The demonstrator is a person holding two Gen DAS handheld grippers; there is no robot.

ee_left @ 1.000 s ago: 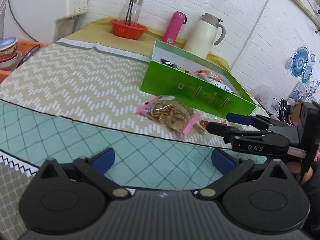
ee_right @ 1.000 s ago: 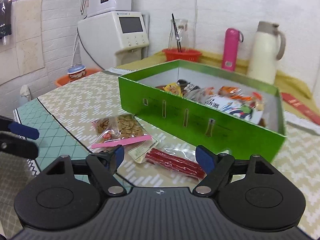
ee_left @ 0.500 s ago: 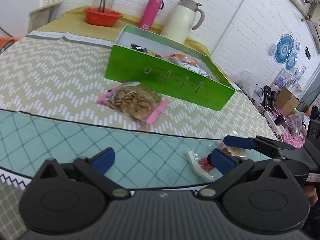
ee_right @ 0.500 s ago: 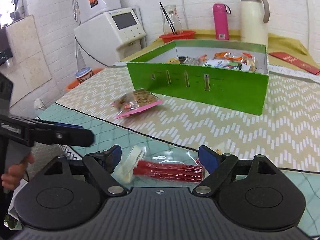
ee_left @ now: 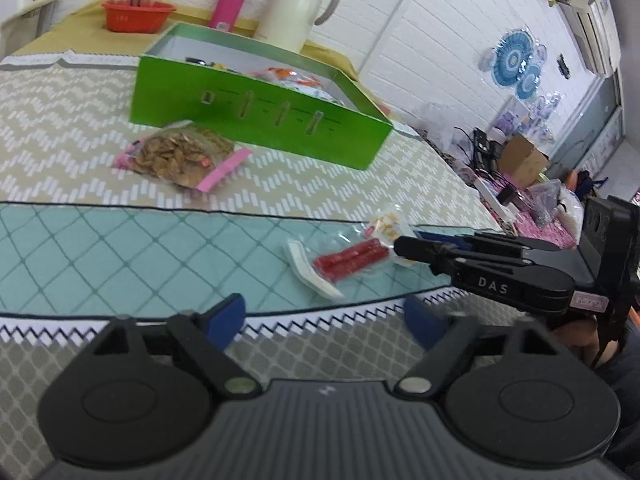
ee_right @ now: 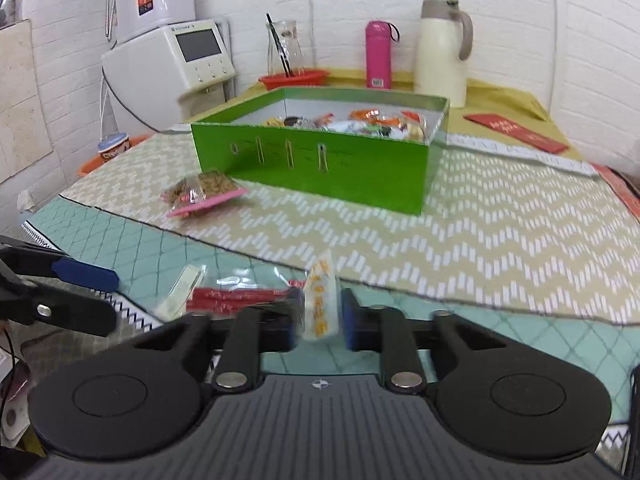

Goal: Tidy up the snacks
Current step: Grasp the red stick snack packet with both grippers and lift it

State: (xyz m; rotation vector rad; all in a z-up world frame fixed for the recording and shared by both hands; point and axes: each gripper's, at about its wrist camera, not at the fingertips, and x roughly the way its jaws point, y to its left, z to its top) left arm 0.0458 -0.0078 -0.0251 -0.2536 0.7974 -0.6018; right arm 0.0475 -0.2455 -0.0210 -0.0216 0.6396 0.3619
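- I am closing my right gripper [ee_right: 320,314] on the printed end flap of the clear plastic packet of red sausage sticks [ee_right: 240,295]; it was wide open a second ago.
- My left gripper [ee_left: 324,314] is also narrowing, with nothing between its fingers.
- The packet is lying on the teal cloth, well short of the green cardboard snack box [ee_right: 320,152].
- Blur is hiding whether the pads touch yet.

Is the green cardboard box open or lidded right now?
Open: the green cardboard box has no lid on it, and wrapped snacks show inside over its rim.
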